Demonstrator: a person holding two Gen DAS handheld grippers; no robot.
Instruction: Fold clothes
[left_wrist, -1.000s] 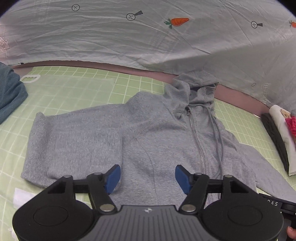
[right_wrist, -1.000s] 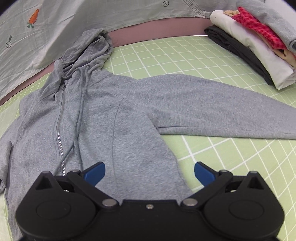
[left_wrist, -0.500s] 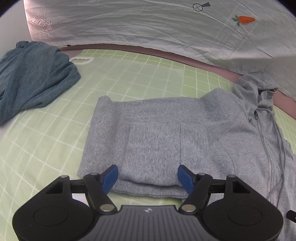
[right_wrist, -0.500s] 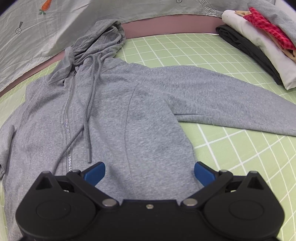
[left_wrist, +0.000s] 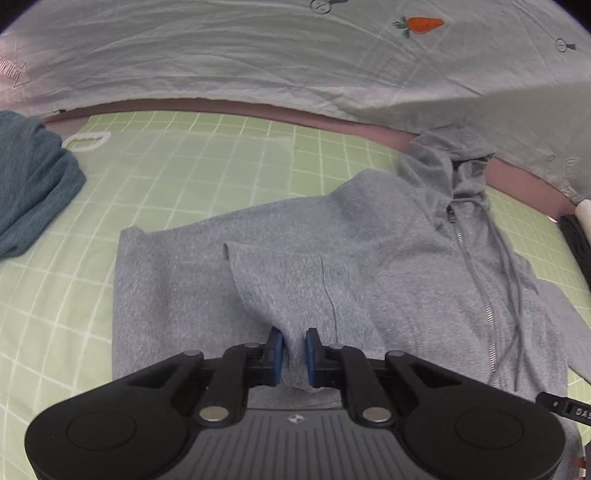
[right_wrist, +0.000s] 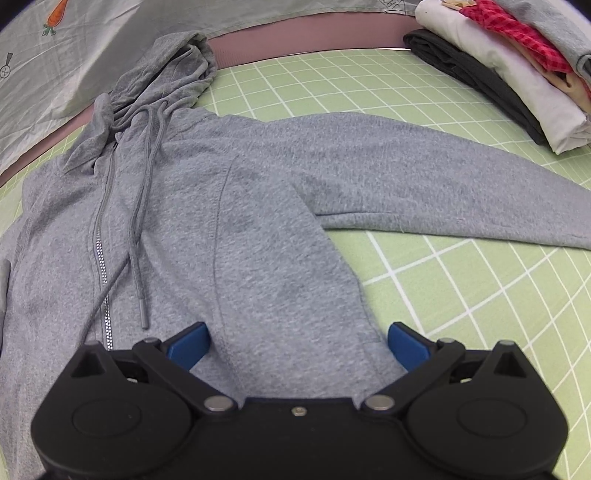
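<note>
L gripper (left_wrist: 293, 352), jaws just closing, pinches the folded-back sleeve (left_wrist: 295, 280) of the grey hoodie (right_wrist: 258, 221) mid-frame on the green mat (left_wrist: 184, 166), R gripper (right_wrist: 297, 341) gaping over its hem; next, prob. carry that sleeve across the chest.

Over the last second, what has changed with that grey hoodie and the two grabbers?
The left gripper has just been closing and now pinches a bunch of the grey hoodie at its folded sleeve, which was only between the open jaws before. The right gripper stays open over the hem; the other sleeve still lies spread out.
</note>
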